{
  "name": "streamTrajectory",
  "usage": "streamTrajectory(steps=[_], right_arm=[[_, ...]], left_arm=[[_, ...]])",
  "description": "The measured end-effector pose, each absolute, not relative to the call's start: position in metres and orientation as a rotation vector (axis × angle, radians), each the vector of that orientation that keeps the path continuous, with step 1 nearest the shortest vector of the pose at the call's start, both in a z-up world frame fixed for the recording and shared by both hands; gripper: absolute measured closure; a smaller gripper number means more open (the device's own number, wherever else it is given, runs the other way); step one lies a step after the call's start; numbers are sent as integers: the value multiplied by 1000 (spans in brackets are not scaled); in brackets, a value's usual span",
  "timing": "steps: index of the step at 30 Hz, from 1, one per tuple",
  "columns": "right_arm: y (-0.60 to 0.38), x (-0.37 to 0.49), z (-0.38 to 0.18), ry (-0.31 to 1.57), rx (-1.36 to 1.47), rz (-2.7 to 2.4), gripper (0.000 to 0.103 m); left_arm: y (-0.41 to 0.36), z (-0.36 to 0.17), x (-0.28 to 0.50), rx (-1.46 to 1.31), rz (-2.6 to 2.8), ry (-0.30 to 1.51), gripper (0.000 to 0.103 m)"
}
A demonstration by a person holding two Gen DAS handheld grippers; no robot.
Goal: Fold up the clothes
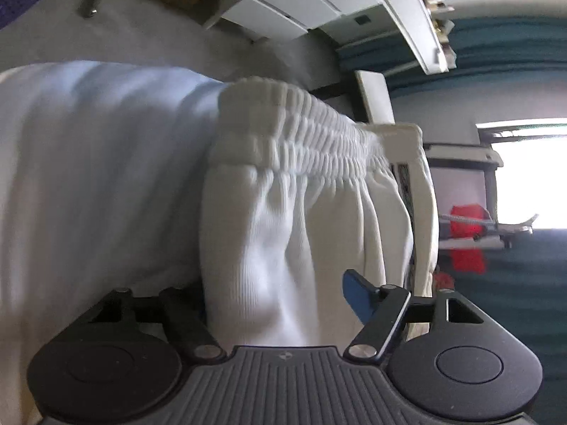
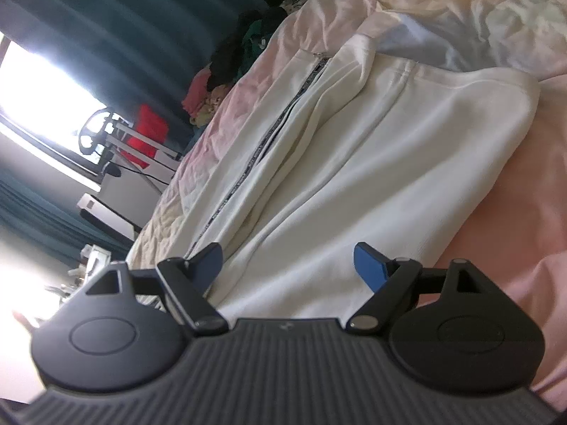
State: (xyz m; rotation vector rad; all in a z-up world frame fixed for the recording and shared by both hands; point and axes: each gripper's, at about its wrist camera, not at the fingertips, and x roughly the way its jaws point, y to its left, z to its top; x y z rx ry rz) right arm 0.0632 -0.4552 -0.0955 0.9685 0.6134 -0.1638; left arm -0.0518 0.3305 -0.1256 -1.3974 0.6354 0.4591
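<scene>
**Now: both tongs wide, white garment under them**

Your left gripper (image 1: pixel 283 294): jaws apart, only the blue pad (image 1: pixel 358 297) on one side shows; the other is hidden behind cloth. White fabric bunches between the jaws, ribbed waistband (image 1: pixel 304 134) just ahead. Whether the pads press on it, you cannot tell.

Your right gripper (image 2: pixel 288 265): jaws wide, both blue pads clear, nothing pinched. White garment (image 2: pixel 354 163) lies flat between and beyond them, zip (image 2: pixel 255 156) running up its left side, all on the pink sheet (image 2: pixel 514 219). Teal curtain (image 2: pixel 117 17) behind.
</scene>
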Motion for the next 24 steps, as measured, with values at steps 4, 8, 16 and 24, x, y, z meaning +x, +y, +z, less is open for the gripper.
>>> streamTrajectory(steps=[4, 8, 16, 24], right_arm=[[-471, 57, -101, 602, 1029, -214, 20], [-491, 48, -112, 588, 1126, -276, 20], [-522, 29, -134, 553, 1262, -361, 19], [-530, 10, -152, 525, 1366, -524, 21]], left_arm=[[332, -118, -52, -1344, 452, 618, 42], [331, -117, -62, -1344, 458, 609, 71], [334, -115, -76, -1399, 388, 510, 89], [338, -134, -65, -1457, 386, 549, 79]])
